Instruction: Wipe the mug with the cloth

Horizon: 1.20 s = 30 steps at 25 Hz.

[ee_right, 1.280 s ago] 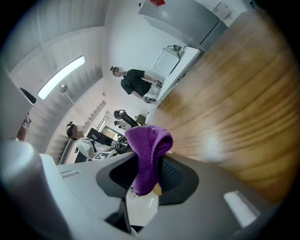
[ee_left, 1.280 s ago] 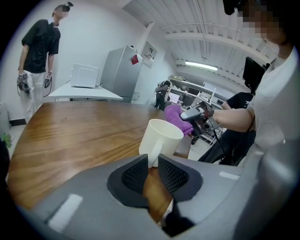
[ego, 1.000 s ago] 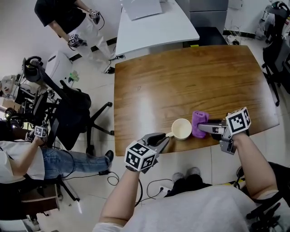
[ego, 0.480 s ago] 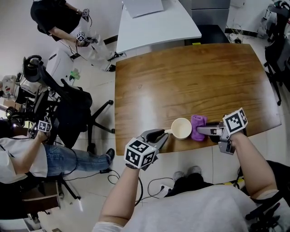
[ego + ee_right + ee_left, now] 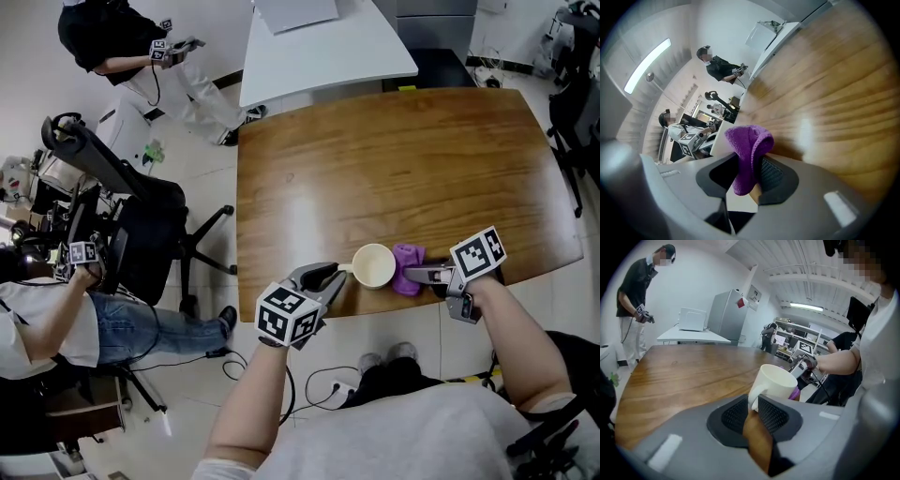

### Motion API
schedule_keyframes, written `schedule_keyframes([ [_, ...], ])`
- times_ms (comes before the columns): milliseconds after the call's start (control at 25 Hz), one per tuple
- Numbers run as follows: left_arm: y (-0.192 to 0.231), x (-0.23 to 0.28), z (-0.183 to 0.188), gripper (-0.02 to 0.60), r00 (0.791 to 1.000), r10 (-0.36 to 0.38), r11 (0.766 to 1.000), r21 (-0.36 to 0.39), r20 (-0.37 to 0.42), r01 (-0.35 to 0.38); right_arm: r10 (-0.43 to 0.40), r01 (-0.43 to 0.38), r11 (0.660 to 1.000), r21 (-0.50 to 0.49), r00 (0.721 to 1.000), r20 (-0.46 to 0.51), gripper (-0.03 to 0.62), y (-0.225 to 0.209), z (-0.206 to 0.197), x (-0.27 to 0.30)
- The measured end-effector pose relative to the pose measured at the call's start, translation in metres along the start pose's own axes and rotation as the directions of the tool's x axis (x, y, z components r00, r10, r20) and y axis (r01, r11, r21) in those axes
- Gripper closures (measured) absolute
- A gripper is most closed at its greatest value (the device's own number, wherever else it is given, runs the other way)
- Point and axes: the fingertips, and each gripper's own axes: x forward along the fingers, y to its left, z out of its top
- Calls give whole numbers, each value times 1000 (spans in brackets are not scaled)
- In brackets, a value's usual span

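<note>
- The left gripper (image 5: 330, 278) (image 5: 752, 409) lies at the near edge of the wooden bench (image 5: 375, 159), pointing to the person's right. Its jaws are narrowed onto the mug's handle, which sits pinched between the two pads.
- The white mug (image 5: 375, 265) (image 5: 780, 382) stands upright on the bench close to that near edge, mouth up. Its handle sticks out to the person's left, straight into the left gripper's jaws.
- The purple cloth (image 5: 409, 255) (image 5: 747, 147) is bunched against the mug's right side. It runs from the mug back into the right gripper, and its free end is folded over past the jaw tips.
- The right gripper (image 5: 419, 275) (image 5: 749, 180) points to the person's left, toward the mug. Its jaws are closed tightly on the cloth.
</note>
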Motion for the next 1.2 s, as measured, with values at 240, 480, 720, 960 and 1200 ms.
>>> schedule_keyframes([
  [240,-3,-1,-4,518,1000,7,1000,3,5,-7,-24,27,998,-64,999,45,471,9,12,-12],
  [480,-6,-4,-11,518,1000,11,1000,9,-6,-11,22,-6,990,-143,993,112,471,33,45,-20],
  [720,-4,-7,-6,522,1000,29,1000,-1,3,-29,53,-41,987,-154,996,75,471,44,40,-17],
  [960,5,0,-3,537,999,45,999,1,5,-45,77,-71,988,-134,996,38,471,47,20,-13],
  [1200,8,1,0,541,999,39,999,-6,9,-38,106,-102,991,-81,994,35,471,45,5,-6],
])
